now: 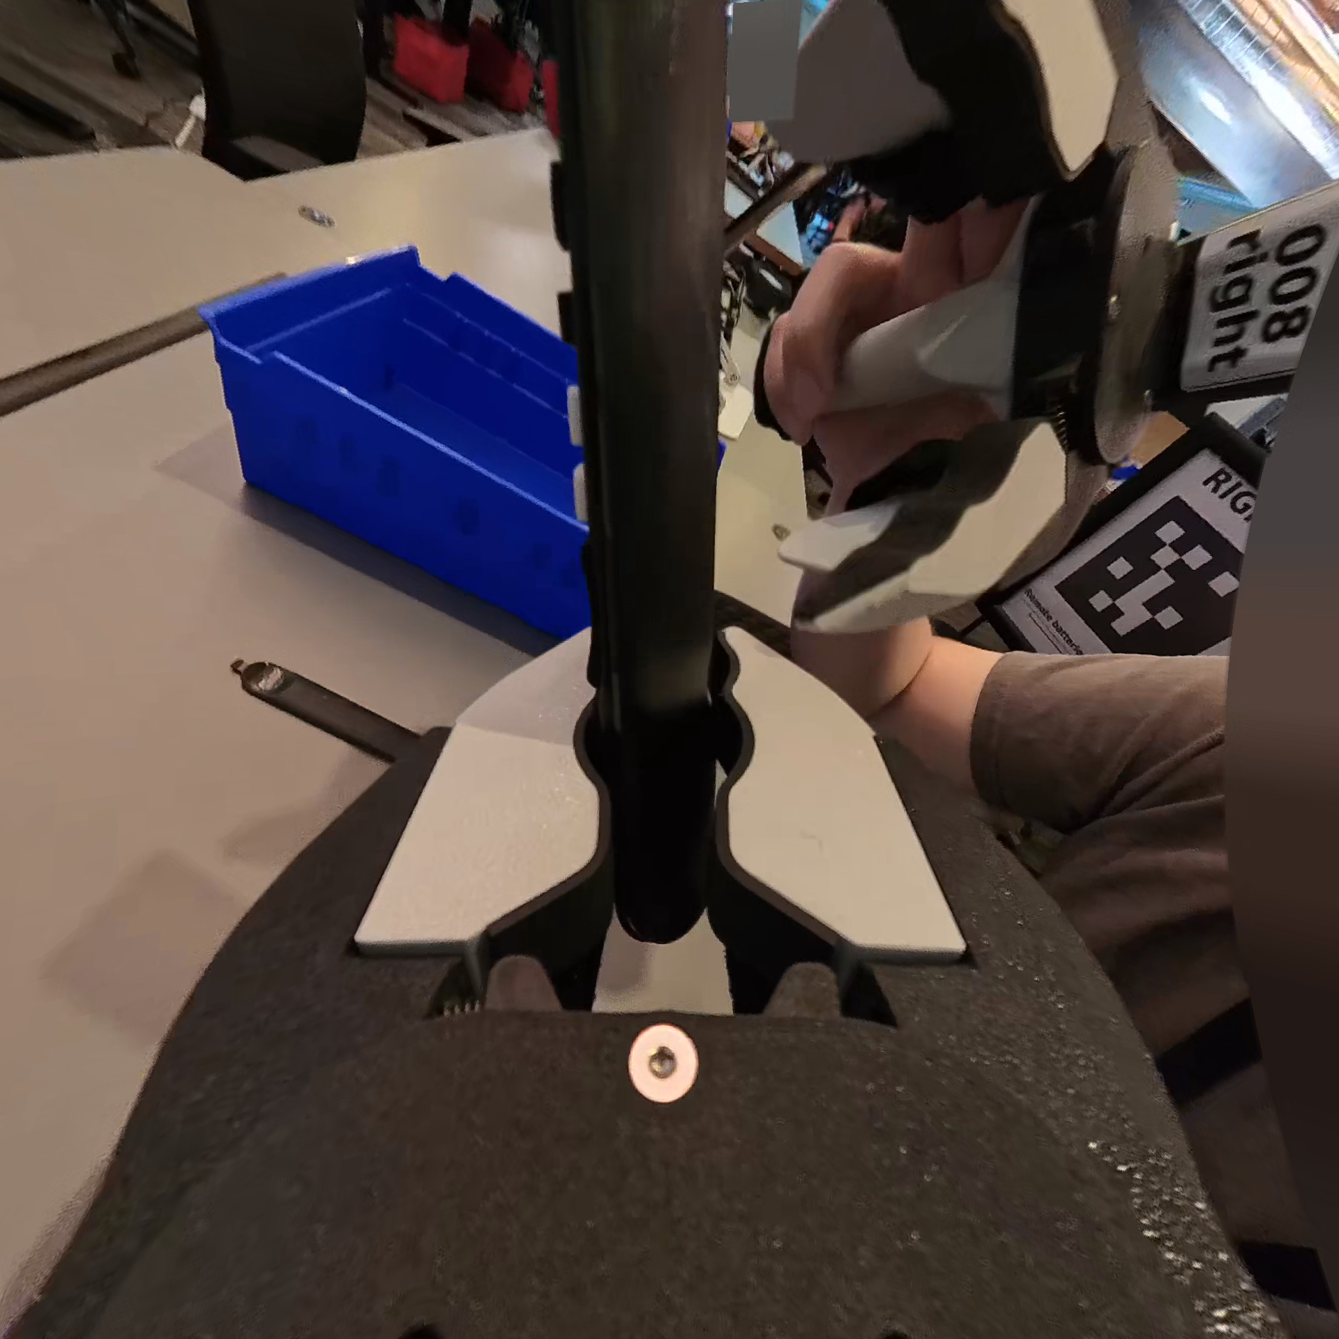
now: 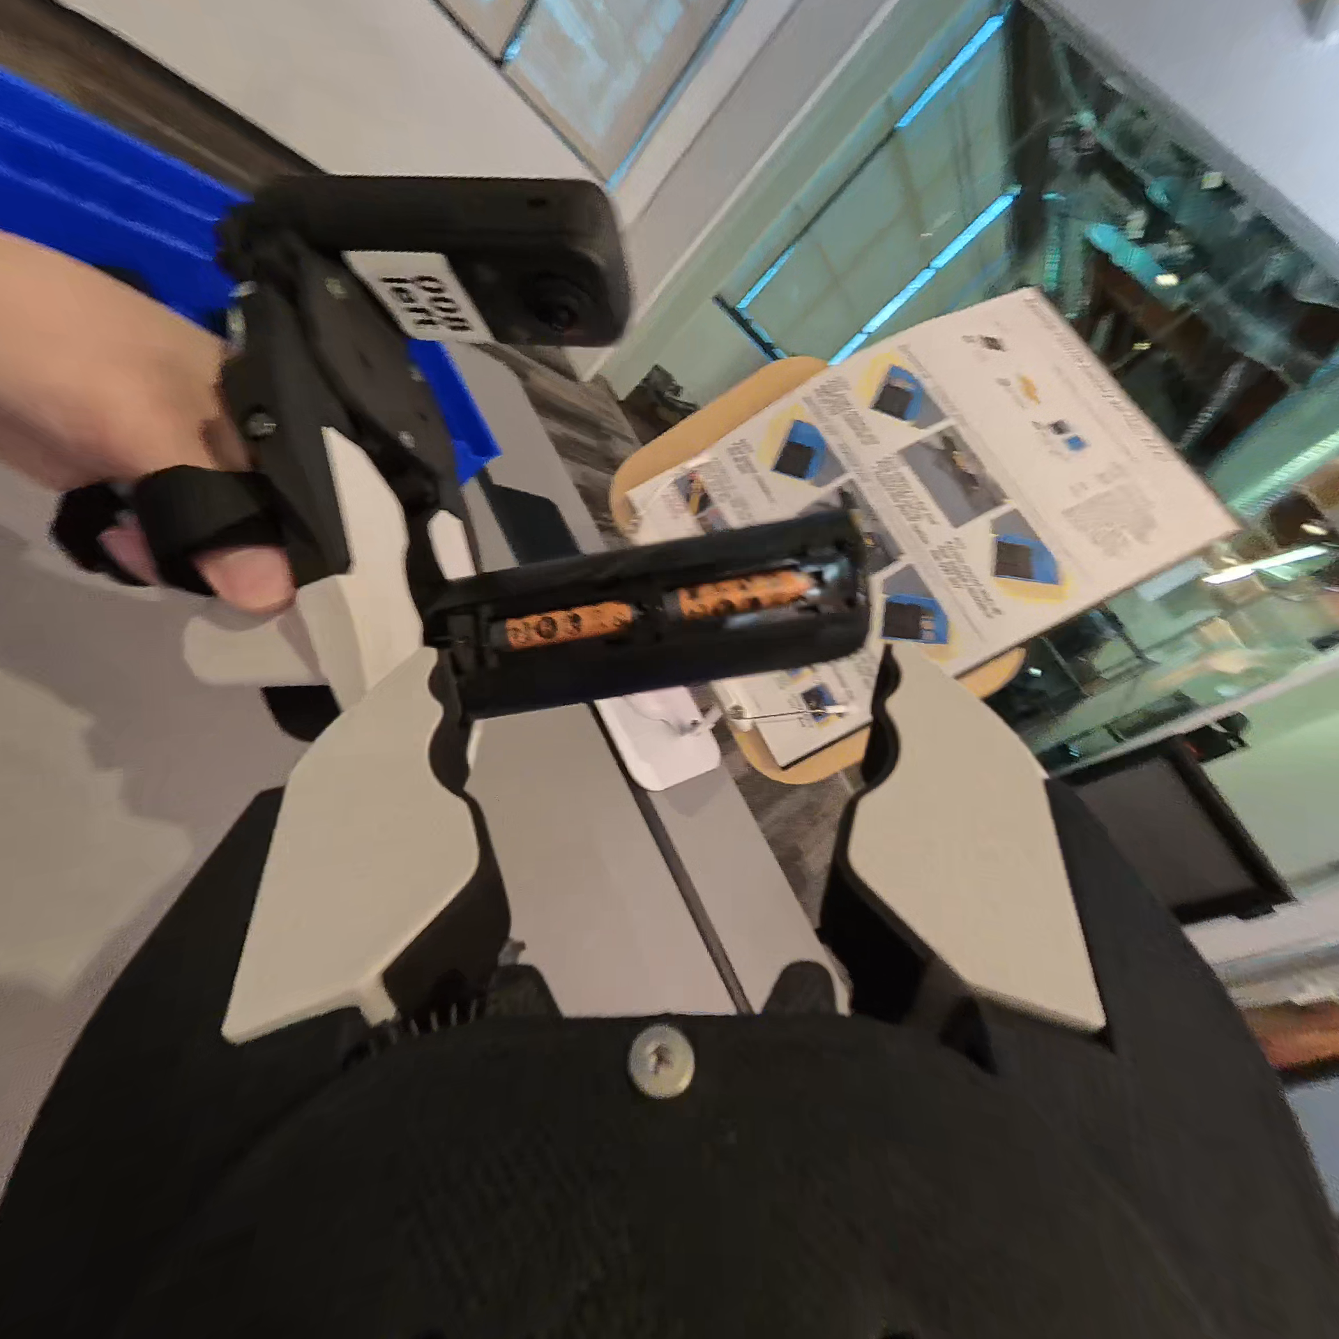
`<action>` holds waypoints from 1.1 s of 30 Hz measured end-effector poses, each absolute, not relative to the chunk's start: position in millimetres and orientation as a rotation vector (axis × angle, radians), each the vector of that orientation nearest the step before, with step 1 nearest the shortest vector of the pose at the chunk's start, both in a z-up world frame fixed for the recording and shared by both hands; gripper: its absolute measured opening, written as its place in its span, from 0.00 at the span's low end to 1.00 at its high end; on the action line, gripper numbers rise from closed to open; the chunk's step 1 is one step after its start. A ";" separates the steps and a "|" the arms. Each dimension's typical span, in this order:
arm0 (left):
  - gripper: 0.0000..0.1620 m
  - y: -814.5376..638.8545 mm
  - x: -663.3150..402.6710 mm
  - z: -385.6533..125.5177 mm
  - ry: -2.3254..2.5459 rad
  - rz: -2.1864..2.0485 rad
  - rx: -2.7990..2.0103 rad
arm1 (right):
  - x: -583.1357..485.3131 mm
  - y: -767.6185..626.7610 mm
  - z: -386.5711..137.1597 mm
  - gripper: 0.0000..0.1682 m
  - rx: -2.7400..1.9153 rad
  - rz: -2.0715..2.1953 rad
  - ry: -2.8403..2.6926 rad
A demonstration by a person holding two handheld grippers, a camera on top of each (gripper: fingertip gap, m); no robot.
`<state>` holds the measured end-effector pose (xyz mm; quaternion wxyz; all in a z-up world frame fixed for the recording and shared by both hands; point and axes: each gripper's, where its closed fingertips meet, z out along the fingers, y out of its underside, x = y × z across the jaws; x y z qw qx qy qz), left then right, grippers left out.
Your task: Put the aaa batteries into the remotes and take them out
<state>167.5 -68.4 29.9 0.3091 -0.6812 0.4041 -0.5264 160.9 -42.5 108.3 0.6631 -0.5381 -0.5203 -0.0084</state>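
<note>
Batteries (image 2: 652,612), two orange cylinders, sit in one black plastic remote (image 2: 645,623) pinched by the left gripper (image 1: 656,724); right gripper (image 2: 663,695) spread; one blue plastic bin (image 1: 406,435) at ten o'clock on the desk (image 1: 145,580).

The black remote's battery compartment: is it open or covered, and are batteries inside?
Open. The black plastic remote shows no cover, and two orange cylindrical batteries lie end to end inside it.

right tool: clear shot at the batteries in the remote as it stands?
Probably yes. The left tool holds the remote with its cover off, both batteries exposed toward the right tool, which is open just short of it, nothing between them.
</note>
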 end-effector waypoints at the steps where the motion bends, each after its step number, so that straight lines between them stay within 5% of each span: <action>1: 0.16 -68.4 168.0 27.2 1.074 -1.392 -1.812 | 159.9 -40.2 106.2 0.67 -1.222 -0.027 -1.175; 33: 0.16 -59.6 170.8 -4.4 1.200 -1.041 -1.887 | 162.6 -23.3 84.8 0.68 -1.281 -0.244 -1.221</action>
